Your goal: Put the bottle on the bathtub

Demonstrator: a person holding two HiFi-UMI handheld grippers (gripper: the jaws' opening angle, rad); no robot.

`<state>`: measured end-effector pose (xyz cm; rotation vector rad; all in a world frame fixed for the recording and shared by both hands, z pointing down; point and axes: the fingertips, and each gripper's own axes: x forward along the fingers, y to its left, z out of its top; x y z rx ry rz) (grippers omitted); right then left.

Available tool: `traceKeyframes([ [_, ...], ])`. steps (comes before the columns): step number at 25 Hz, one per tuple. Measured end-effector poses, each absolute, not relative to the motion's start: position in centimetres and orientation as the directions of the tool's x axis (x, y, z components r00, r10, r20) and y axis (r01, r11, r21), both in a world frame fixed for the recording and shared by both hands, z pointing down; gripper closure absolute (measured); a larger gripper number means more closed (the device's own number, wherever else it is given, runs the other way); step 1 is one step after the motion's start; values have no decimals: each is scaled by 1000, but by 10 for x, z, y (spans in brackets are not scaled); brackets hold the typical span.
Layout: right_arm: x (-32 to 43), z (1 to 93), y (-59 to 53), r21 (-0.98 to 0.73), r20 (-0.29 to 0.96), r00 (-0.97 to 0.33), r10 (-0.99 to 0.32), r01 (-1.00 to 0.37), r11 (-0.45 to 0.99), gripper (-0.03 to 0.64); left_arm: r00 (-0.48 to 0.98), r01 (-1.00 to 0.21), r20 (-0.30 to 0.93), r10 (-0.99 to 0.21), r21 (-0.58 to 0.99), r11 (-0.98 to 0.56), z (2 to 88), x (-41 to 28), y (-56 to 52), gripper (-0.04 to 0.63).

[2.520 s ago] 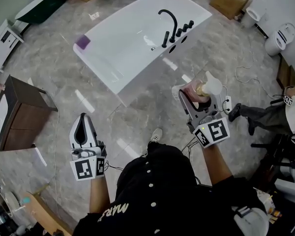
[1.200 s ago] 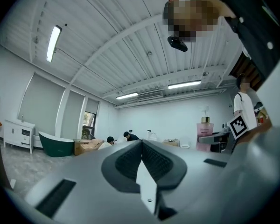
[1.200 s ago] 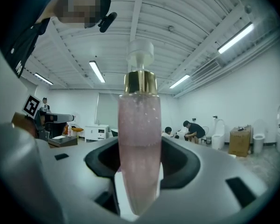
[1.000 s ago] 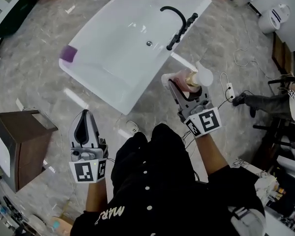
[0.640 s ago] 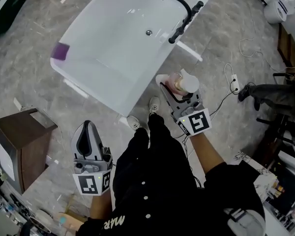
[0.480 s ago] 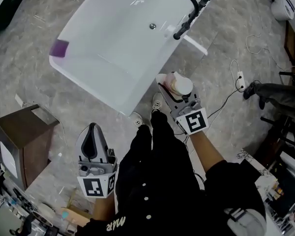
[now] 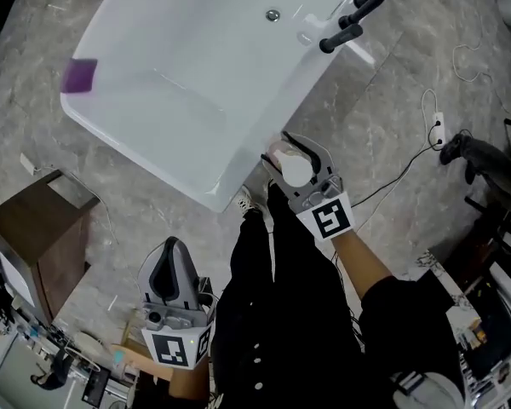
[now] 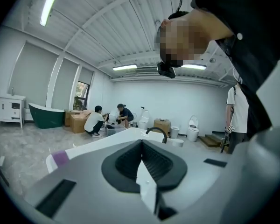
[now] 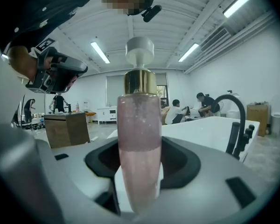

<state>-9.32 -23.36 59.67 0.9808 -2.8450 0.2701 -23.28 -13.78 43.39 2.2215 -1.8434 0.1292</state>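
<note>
The bottle (image 9: 139,143), pink with a gold collar and a white pump head, stands upright in my right gripper (image 9: 139,185), whose jaws are clamped on the lower part of its body; in the head view it hangs over the floor just beside the near corner of the bathtub (image 7: 255,135), not yet on it.

My main worry is the grip; the pads hold a smooth, round body low down, with most of the bottle's height above them, so a quick tilt of the hand could let it pivot or slide in the jaws.

The next worry is the landing; the rim looks glossy and narrow, and if I let go before the base sits flat, I'd expect a tall bottle like this to topple into the basin or off onto the stone floor.

The black faucet (image 7: 358,15) stands further along this side; setting down too near it risks knocking the pump head.

A cable (image 7: 409,173) lies on the floor near my feet; a snag there would jolt the hand.

My left gripper (image 7: 172,271) hangs low with its jaws together on nothing, well apart from the tub; it cannot steady anything from there.
</note>
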Motion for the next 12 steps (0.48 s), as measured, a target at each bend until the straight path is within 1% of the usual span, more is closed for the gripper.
traceKeyframes([
  [5,-106,645,-234,-171,204,-806,-555,-588,791,393,187,-976,269,-945,162,-147,470,-232,-148,586],
  [9,-111,687,-226,-117,300,-825,-479,-530,840,393,169,-977,294,-941,177,-120,498,-232,-146,586],
  [12,-112,698,-230,-157,279,-823,-495,-548,822,393,162,-975,311,-937,194,-105,513,-233,-145,586],
])
